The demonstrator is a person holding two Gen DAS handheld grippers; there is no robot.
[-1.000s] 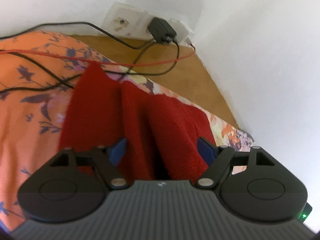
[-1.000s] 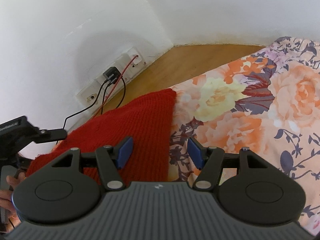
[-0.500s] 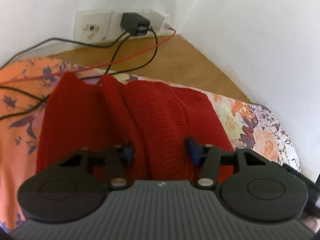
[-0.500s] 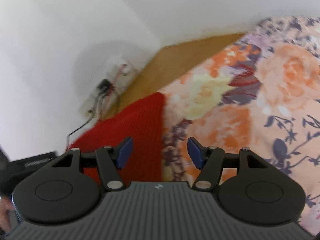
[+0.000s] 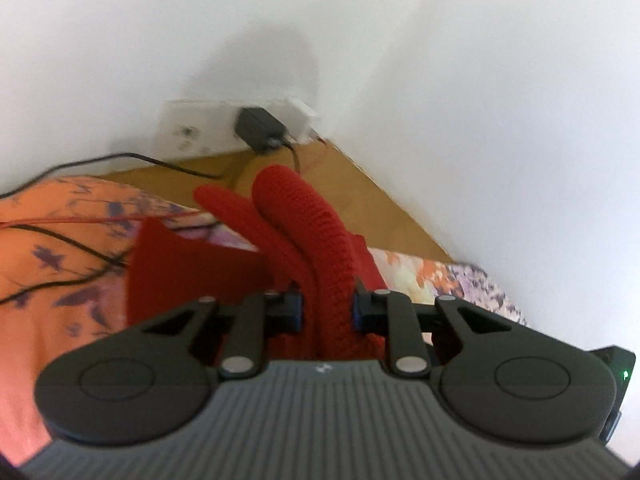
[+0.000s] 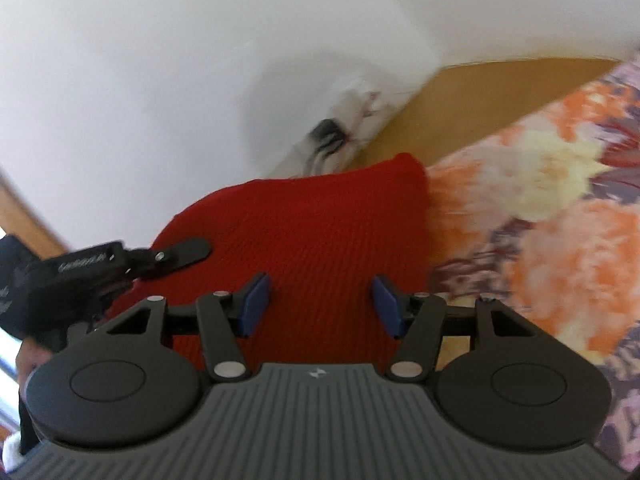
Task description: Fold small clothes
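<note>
**A:** Left wrist view: the left gripper is clenched on a bunched ridge of the red knit, lifted off the floral sheet; cords trail at far left.

**B:** Best to carry that fold across evenly, clear of those cords.

**A:** Right wrist view: the right gripper hangs released, jaws wide, over the knit's near right part, the cloth's edge just right of it.

**B:** It should probably pin or pinch that edge so the layers don't slide.
</note>
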